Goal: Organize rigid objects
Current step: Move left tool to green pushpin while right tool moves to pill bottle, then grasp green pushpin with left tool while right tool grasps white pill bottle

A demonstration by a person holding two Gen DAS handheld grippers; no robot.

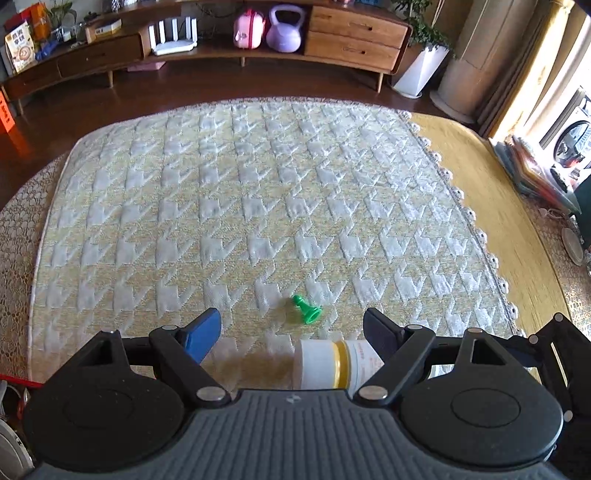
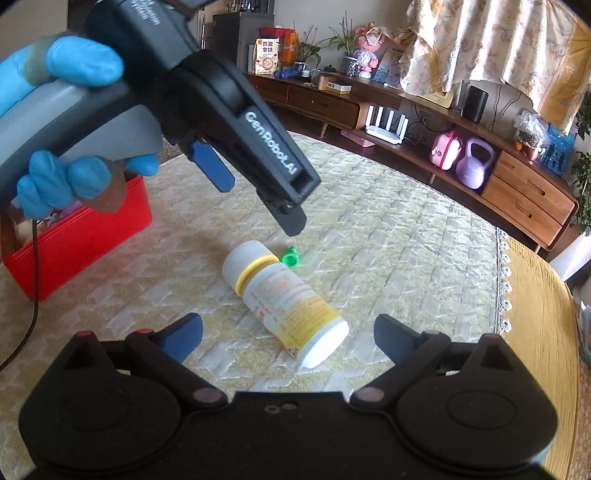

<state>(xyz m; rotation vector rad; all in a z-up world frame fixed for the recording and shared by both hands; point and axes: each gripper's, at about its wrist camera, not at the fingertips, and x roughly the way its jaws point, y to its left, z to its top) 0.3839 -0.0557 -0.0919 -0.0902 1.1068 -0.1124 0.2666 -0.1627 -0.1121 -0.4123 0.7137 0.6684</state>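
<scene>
A white bottle (image 2: 284, 299) with a yellow ring and white cap lies on its side on the patterned mat. A small green pawn-shaped piece (image 2: 290, 256) lies just beyond it. My right gripper (image 2: 288, 336) is open and empty, close in front of the bottle's base. My left gripper (image 2: 258, 199) hangs open above the bottle and a little to its left. In the left wrist view the left gripper (image 1: 291, 326) is open, with the bottle (image 1: 332, 363) below it by the right finger and the green piece (image 1: 307, 309) ahead.
A red bin (image 2: 79, 236) holding several items stands at the left on the mat (image 1: 221, 192). The yellow table (image 2: 539, 306) shows beyond the mat's lace edge at the right. A long wooden cabinet (image 1: 354, 35) runs along the far wall.
</scene>
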